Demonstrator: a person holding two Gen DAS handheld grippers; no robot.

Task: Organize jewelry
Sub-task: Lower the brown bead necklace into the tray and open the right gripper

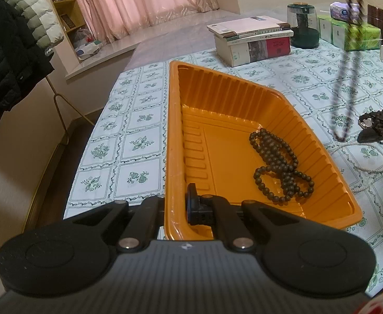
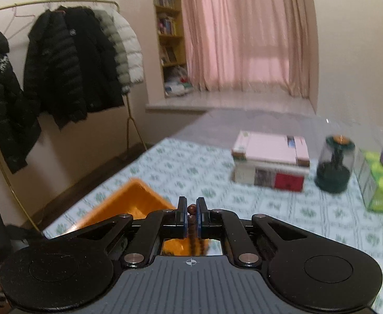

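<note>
An orange plastic tray point(image 1: 243, 99) lies on the flowered tablecloth. My left gripper point(image 1: 177, 205) is shut on its near left wall, one finger outside and one inside. A dark bead necklace point(image 1: 280, 164) lies coiled in the tray's right corner. My right gripper point(image 2: 190, 210) is shut on a brown bead strand point(image 2: 191, 209), raised above the table. In the left wrist view that strand point(image 1: 348, 78) hangs blurred in a long loop at the upper right, above the cloth to the right of the tray. The tray's far corner point(image 2: 136, 198) shows below the right gripper.
To the right of the tray lie a dark jewelry heap point(image 1: 377, 127) and a pearl necklace point(image 1: 369, 157). Stacked books point(image 1: 254, 39), a dark-based glass jar point(image 1: 302, 24) and green tissue packs point(image 1: 356, 34) line the far side. A coat rack point(image 2: 60, 60) stands left of the table.
</note>
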